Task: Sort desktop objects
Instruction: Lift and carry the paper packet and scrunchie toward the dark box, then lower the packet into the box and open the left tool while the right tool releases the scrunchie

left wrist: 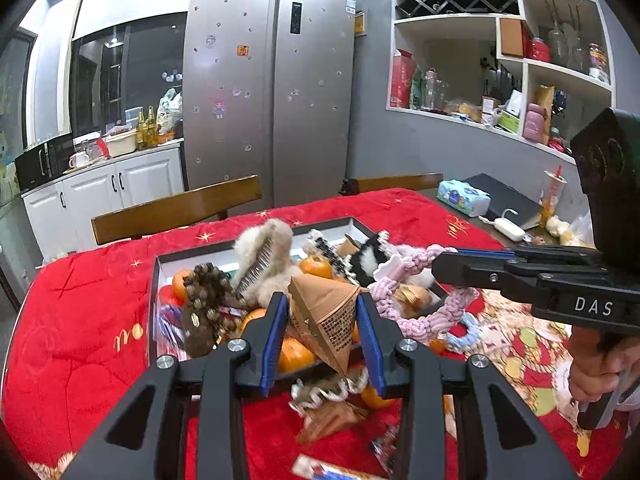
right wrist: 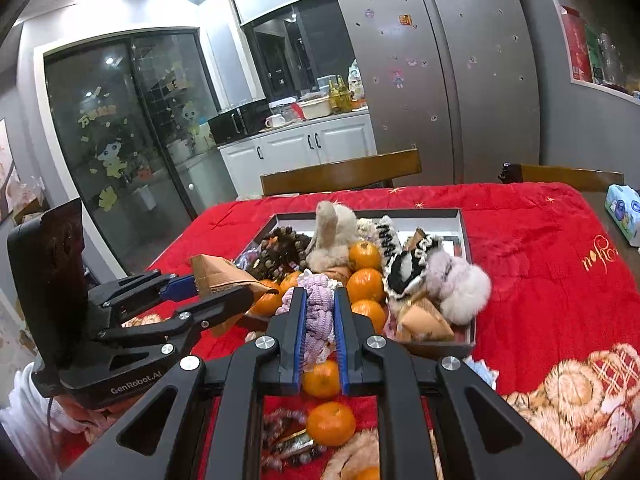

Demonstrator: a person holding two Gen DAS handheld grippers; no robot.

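The brown paper packet (left wrist: 326, 316) is held clamped in the left gripper (left wrist: 323, 322) above the tray (left wrist: 256, 240) on the desk; judged light and crushable, best taken across flat faces. The pink knitted rope (right wrist: 319, 312), soft, is gripped by the right gripper (right wrist: 320, 320).

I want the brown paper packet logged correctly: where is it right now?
The brown paper packet is clamped in the left gripper, held above the near edge of the box, over the oranges; in the right wrist view it's left of centre.
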